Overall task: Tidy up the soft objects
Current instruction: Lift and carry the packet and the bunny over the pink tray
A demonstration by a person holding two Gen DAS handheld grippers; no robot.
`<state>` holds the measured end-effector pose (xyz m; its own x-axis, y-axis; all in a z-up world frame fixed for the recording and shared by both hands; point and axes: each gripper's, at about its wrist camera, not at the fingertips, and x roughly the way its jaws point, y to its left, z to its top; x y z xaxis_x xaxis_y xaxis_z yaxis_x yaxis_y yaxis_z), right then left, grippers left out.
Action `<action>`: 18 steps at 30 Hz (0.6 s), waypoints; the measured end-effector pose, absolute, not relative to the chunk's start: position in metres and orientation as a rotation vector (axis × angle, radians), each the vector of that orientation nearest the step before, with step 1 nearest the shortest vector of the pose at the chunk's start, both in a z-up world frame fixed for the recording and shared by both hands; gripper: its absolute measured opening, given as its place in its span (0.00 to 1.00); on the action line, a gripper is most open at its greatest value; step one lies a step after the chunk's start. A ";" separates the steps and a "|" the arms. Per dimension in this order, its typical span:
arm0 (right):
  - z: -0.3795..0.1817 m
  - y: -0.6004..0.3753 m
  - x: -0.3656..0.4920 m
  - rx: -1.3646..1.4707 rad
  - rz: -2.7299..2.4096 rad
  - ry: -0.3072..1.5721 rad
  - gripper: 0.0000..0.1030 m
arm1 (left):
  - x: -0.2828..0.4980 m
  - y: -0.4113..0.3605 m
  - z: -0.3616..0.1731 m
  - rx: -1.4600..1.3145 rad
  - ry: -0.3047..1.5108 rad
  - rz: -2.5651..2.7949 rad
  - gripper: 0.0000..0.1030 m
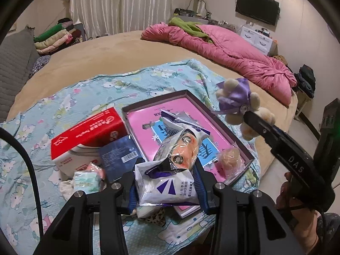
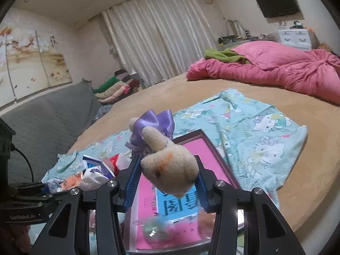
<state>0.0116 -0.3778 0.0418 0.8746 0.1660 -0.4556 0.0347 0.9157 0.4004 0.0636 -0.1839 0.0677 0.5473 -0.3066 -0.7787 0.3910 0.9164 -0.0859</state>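
Carrying step: our left tongs (image 1: 167, 188) clamp wipes packet (image 1: 167, 189); right tongs (image 2: 167, 182) clamp plush bear (image 2: 170, 167); next, lower both into box (image 1: 240, 136).

Tan bed (image 1: 89, 63) (open) beyond cluttered tray (image 1: 238, 142).

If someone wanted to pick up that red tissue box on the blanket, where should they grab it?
Probably across the red tissue box's two long sides, from above. It lies flat with its top showing, and a dark blue packet crowds its near end, so the ends look harder to reach.
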 end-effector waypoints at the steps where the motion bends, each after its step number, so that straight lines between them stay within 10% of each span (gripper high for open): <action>1: 0.041 -0.381 0.012 0.419 0.063 0.507 0.47 | 0.065 -0.187 0.065 0.113 0.905 -0.420 0.43; 18: 0.012 -0.403 0.024 0.465 -0.017 0.617 0.47 | 0.082 -0.230 0.013 0.212 1.021 -0.450 0.43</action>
<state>0.0236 -0.4025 0.0119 0.8188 0.1214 -0.5611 0.1516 0.8969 0.4154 0.0822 -0.2305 0.0130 0.4416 -0.2624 -0.8580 0.4562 0.8891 -0.0372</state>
